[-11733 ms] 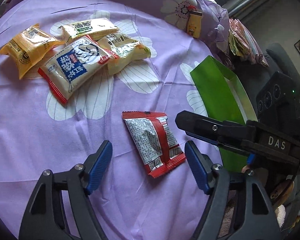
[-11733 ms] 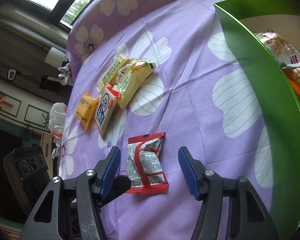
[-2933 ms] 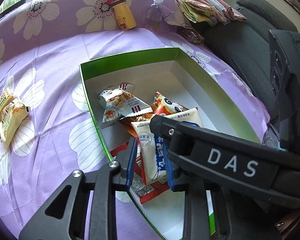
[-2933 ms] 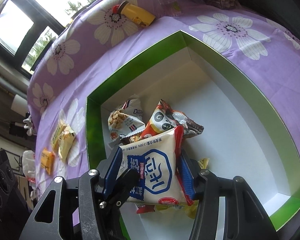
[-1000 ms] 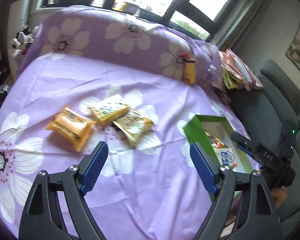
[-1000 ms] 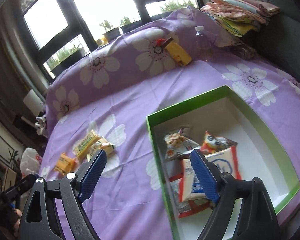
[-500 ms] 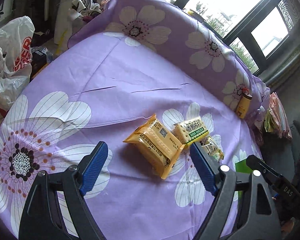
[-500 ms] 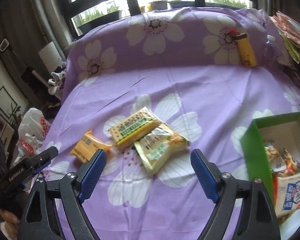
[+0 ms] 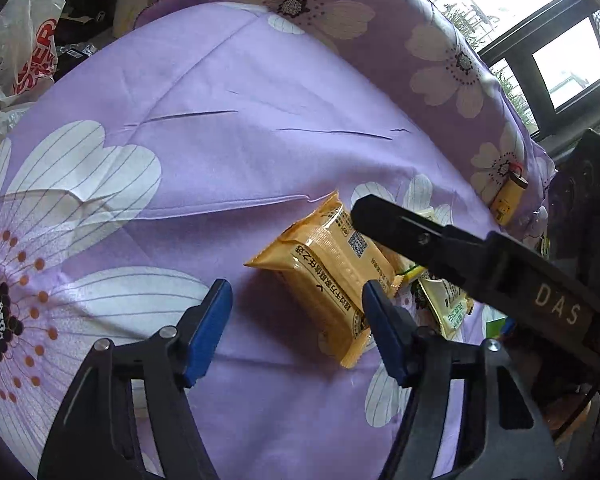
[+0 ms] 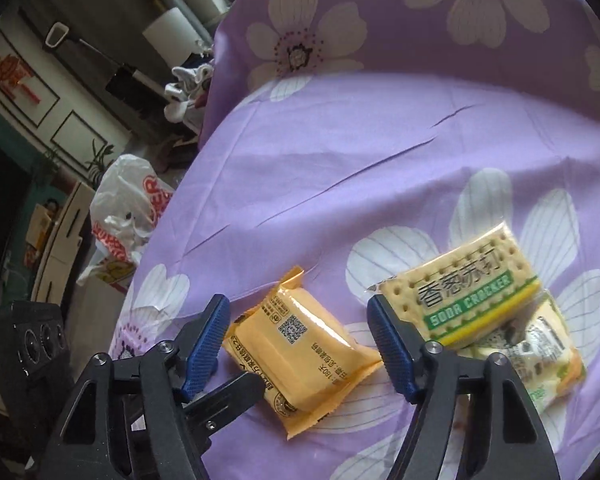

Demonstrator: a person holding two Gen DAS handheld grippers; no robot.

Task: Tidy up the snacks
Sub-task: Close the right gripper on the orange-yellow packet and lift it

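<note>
Both the left gripper (image 9: 296, 330) and right gripper (image 10: 298, 340) hang spread wide around the orange snack pack (image 10: 300, 354), which lies flat on the purple flowered sheet (image 10: 340, 168), long axis slanting diagonally, just beside the soda cracker pack (image 10: 472, 284)

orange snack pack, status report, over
Both grippers open: left, right. Orange snack pack flat on cloth between both. Soda crackers alongside.
</note>
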